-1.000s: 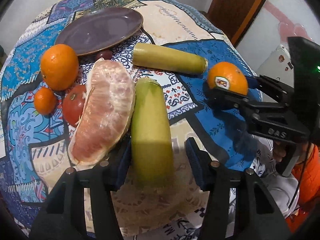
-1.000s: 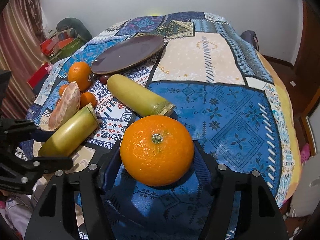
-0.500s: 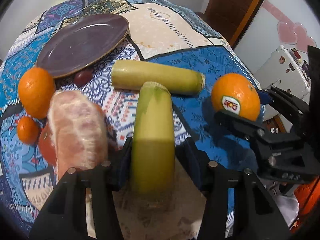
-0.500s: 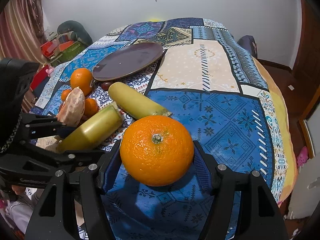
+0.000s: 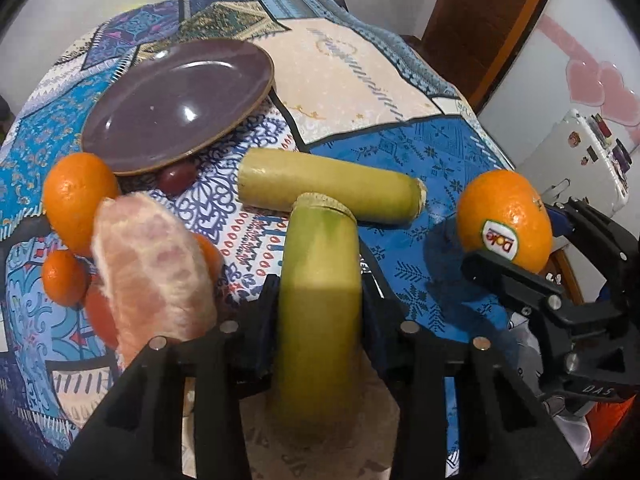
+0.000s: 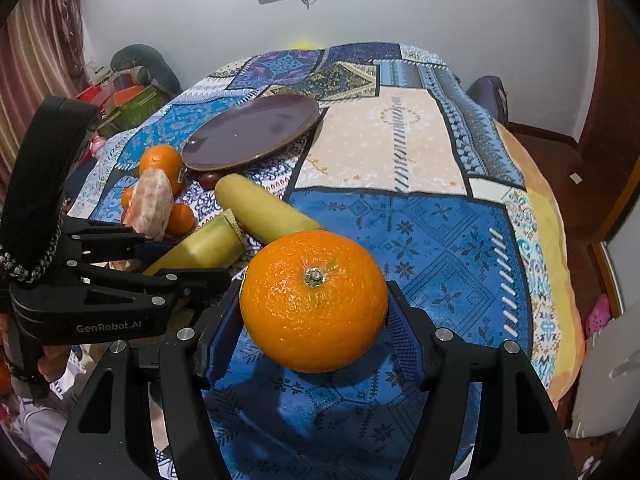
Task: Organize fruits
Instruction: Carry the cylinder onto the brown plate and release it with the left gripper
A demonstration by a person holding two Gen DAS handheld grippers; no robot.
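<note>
1. Between the black fingers of the left gripper (image 5: 320, 312) sits a yellow-green cut cane segment (image 5: 320, 292); the jaws have just been closing and the blue pads now press both of its sides near its near end.
2. Its far cut end touches the side of a second yellow-green cane segment (image 5: 332, 188), which lies crosswise on the patchwork-covered surface (image 5: 360, 76).
3. Just left of the held segment lies a peeled pinkish citrus wedge (image 5: 148, 272), and it overlaps a red round fruit (image 5: 100, 312).
4. Beyond the wedge, toward the left edge of the surface, sit a large orange (image 5: 76, 196) and a small orange (image 5: 62, 278).
5. A round dark purple plate (image 5: 180, 100) rests farther back, empty, with a small dark red fruit (image 5: 176, 178) just at its near rim.
6. The right gripper (image 6: 316, 316) stands about half open, its blue pads clamped on both sides of a big stickered orange (image 6: 314, 300) near the right edge of the surface.
7. Whether this orange rests on the cloth or hangs just above it cannot be told.
8. The two grippers are side by side, close but apart.
</note>
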